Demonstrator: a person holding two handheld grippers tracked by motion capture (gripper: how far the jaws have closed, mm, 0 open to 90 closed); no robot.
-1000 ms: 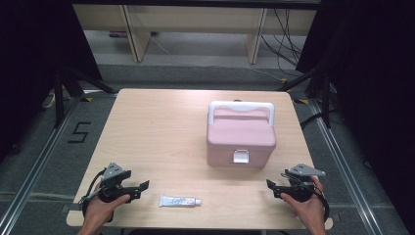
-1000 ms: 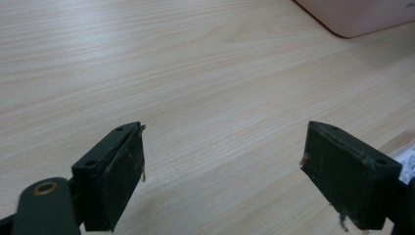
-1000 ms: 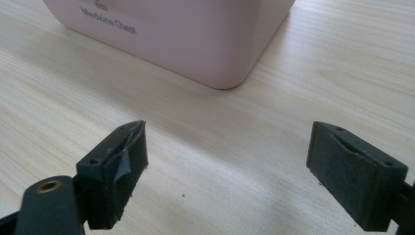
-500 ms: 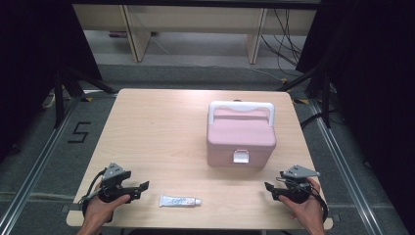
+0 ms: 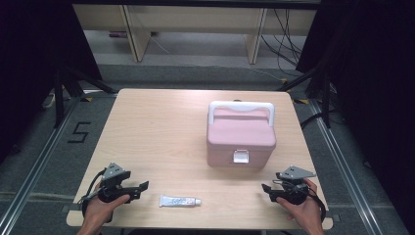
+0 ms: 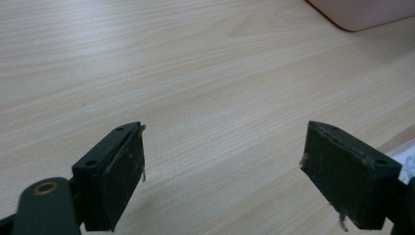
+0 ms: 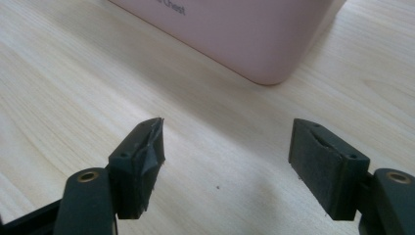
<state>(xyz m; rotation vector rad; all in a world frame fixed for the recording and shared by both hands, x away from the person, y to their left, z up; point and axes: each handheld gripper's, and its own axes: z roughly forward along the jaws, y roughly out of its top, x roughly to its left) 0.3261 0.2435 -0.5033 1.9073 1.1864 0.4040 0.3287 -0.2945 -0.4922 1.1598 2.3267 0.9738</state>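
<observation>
The left gripper (image 5: 128, 188) rests low over the near left part of the counter (image 5: 156, 132), held in the person's left hand (image 5: 100, 208). Its jaws stand wide apart with nothing but bare wood between them, as the left gripper view shows (image 6: 222, 176). They point toward the tube (image 5: 180, 200), a small white one lying flat on the counter just ahead of the jaw tips and well short of touching them. In the left gripper view a pale sliver at the right edge, beside the right-hand jaw, may be that tube, though too little shows to be sure.

Beyond the tube, farther from both pairs of jaws, stands the box (image 5: 241, 139), pink, with its white handle laid back and a white latch on the front. It is closed. A corner of it shows at the upper right of the left gripper view (image 6: 362, 12).

The right gripper (image 5: 269, 190) sits over the near right part of the counter in the right hand (image 5: 301, 208). Its jaws have just been closing a little, yet they remain clearly apart, and only bare wood lies between them (image 7: 227, 161). The near corner of the box (image 7: 244, 34) stands ahead of the jaw tips, near but not touching.
</observation>
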